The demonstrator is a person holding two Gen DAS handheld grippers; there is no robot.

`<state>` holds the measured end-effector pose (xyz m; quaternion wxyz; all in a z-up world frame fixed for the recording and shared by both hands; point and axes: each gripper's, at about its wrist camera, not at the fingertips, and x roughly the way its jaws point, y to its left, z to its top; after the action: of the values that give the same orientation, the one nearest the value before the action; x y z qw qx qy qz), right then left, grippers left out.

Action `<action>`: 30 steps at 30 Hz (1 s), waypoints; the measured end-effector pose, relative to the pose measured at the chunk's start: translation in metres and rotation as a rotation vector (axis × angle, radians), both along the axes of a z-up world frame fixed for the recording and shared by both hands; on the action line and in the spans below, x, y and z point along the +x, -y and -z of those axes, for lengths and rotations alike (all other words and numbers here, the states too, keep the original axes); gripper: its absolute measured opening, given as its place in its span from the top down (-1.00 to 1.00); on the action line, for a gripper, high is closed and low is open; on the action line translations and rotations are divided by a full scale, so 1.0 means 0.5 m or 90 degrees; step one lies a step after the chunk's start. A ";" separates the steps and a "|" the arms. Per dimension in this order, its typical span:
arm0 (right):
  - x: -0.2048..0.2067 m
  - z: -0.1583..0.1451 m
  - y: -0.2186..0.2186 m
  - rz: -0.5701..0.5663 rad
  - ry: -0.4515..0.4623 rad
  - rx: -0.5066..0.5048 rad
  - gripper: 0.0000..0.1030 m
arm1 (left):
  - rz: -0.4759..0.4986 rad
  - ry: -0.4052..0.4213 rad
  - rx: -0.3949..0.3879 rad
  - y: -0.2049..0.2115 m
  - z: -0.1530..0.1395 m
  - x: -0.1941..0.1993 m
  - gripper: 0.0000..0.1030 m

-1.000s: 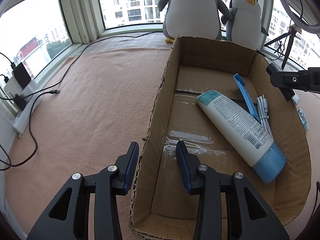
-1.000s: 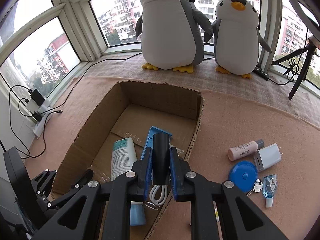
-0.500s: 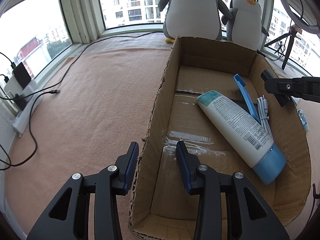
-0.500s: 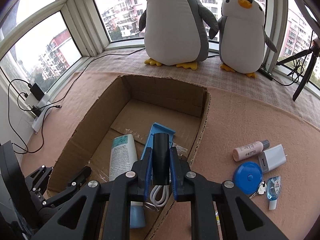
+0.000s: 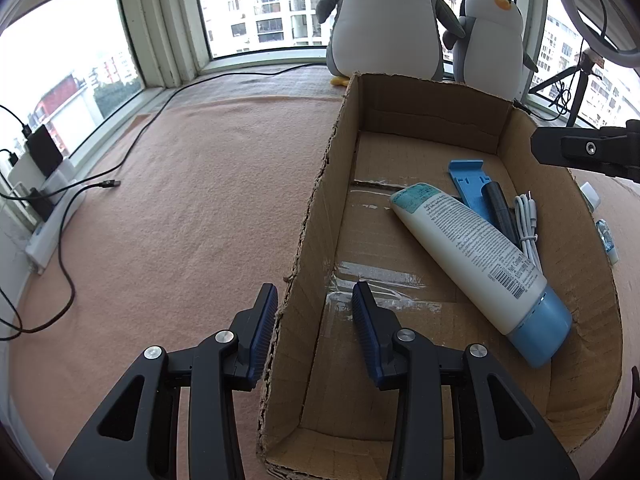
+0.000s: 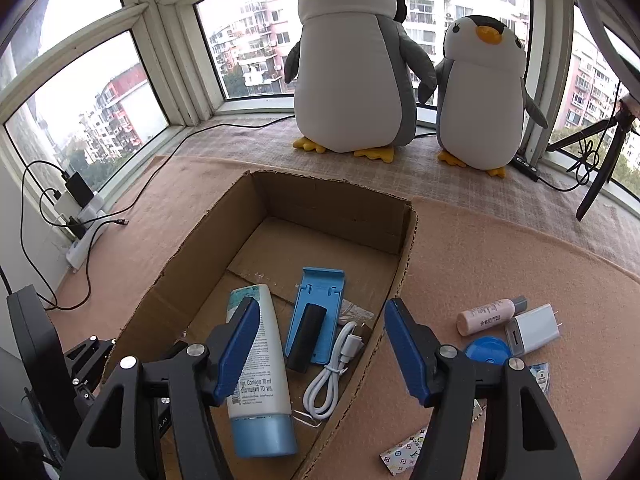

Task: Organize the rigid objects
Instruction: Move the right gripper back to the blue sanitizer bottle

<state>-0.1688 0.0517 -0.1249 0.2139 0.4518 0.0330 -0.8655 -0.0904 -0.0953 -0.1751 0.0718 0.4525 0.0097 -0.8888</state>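
- Left hand-held gripper [image 5: 314, 320] straddles the box [image 5: 316, 216] wall, jaws apart, likely steadying it
- Right hand-held gripper [image 6: 322, 344] hangs wide and empty over the black stick [image 6: 306, 338]

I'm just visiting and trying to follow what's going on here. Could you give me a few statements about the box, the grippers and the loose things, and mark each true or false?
1. The right gripper is open and holds nothing. True.
2. The black tube lies on the blue stand inside the cardboard box. True.
3. The white charger plug is already in the box. False: it lies on the mat outside, beside the small pink bottle.
4. The left gripper is shut on the lotion tube. False: it is open, its fingers on either side of the box's wall.
5. A white cable lies in the box. True.
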 end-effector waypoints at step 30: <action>0.055 -0.001 -0.198 0.077 0.018 -0.010 -0.31 | 0.002 0.000 -0.006 0.006 -0.001 0.001 0.27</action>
<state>-0.1414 0.1506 -0.1241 0.1655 0.4635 -0.0043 -0.8705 -0.0899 -0.0984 -0.1747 0.0722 0.4522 0.0050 -0.8890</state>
